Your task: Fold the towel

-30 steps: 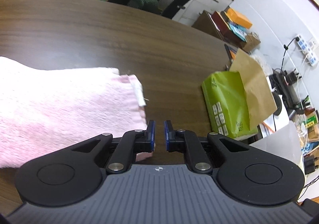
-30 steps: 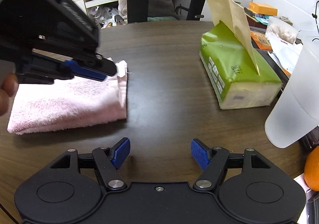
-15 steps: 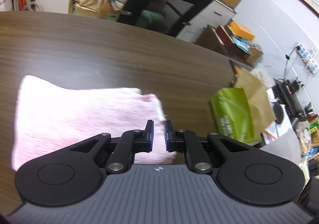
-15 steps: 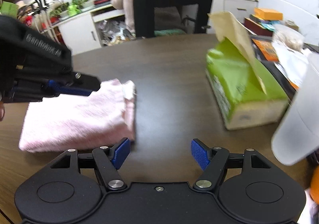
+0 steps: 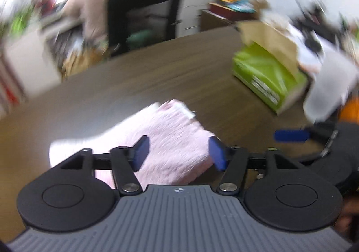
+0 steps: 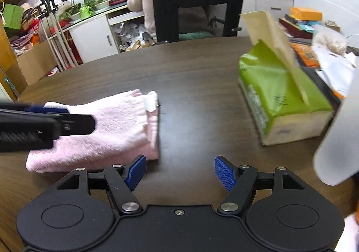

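Blur smears the left wrist view, so only the near things read: the pink towel [image 5: 170,146] lies folded on the dark wooden table [image 5: 139,86] in the lower middle of the frame, seen between the left gripper [image 5: 177,151] fingers. Those fingers are opening, and their blue pads stand clear of the cloth with nothing pressed between them. At the right edge of that view a blue pad of the right gripper [image 5: 291,135] shows, just beside the towel's right side.

Sharpness belongs to the right wrist view. There the towel [image 6: 107,131] sits at lower left as a flat stack, its layered edges and a white tag lined up along its right side. The left gripper [image 6: 44,124] reaches in from the left edge of the frame above the towel's left part; whether it touches the cloth cannot be told. The right gripper [image 6: 180,170] fingers stand spread apart over bare table at the bottom centre, empty, the left pad close to the towel's near right corner.

Open tabletop fills the middle of the frame between the towel and a green tissue pack [image 6: 276,95] at right. A black chair [image 6: 197,12] stands beyond the table's curved far edge.
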### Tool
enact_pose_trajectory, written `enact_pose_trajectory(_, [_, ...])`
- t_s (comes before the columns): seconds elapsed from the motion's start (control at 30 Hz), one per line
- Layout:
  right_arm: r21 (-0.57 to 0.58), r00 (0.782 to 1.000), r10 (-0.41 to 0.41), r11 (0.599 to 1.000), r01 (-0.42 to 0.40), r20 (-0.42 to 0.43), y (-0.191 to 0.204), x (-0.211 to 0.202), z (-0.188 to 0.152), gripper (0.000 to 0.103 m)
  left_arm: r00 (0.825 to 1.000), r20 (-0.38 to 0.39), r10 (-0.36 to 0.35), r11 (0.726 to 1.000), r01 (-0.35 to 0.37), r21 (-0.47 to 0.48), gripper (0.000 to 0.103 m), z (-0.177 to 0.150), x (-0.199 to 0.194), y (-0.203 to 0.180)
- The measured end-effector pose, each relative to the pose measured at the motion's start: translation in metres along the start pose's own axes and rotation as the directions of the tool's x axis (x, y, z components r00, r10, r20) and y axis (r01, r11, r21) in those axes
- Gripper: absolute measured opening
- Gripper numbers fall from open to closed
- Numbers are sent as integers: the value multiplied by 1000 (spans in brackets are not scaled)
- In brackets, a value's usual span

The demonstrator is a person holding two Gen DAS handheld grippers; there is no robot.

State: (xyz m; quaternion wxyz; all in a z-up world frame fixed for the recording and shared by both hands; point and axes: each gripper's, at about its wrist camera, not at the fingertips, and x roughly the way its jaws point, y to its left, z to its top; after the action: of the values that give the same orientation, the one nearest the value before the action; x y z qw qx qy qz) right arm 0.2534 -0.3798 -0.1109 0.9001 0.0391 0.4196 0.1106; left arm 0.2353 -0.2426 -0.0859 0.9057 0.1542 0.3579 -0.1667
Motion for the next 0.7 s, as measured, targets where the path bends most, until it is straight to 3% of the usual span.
enact_pose_trajectory(0.13, [45,1000,-31,999,31,-2,-21,-12,-13,66,1000,23,-1,995,-1,95,71,-2,10,-17])
enact_pose_trajectory(0.23, [78,999,-49,996,49,-13,-35,-17,-24,66,999,33,-41,983,34,183,71,-8,10,-27])
enact_pose_trajectory(0.3, [101,998,-57,993,58,-15,-43,-20,-30,66,1000,22,-8,955,1,295,68,-14,15,-37])
enact_pose_trajectory(0.33, [110,998,-59,992,60,-16,-47,-20,-32,66,1000,8,2,947,-5,322,62,-16,19,-39])
enact_pose_trajectory(0.4, [131,998,-60,990,62,-16,-52,-21,-36,66,1000,-25,12,939,-3,343,35,-17,26,-41])
enact_pose_trajectory(0.47, [137,998,-59,989,60,-13,-55,-21,-37,66,998,-61,10,945,10,326,34,-15,33,-40])
enact_pose_trajectory(0.7, [158,998,-55,986,54,5,-62,-27,-40,66,997,-68,26,915,4,402,34,-18,42,-44])
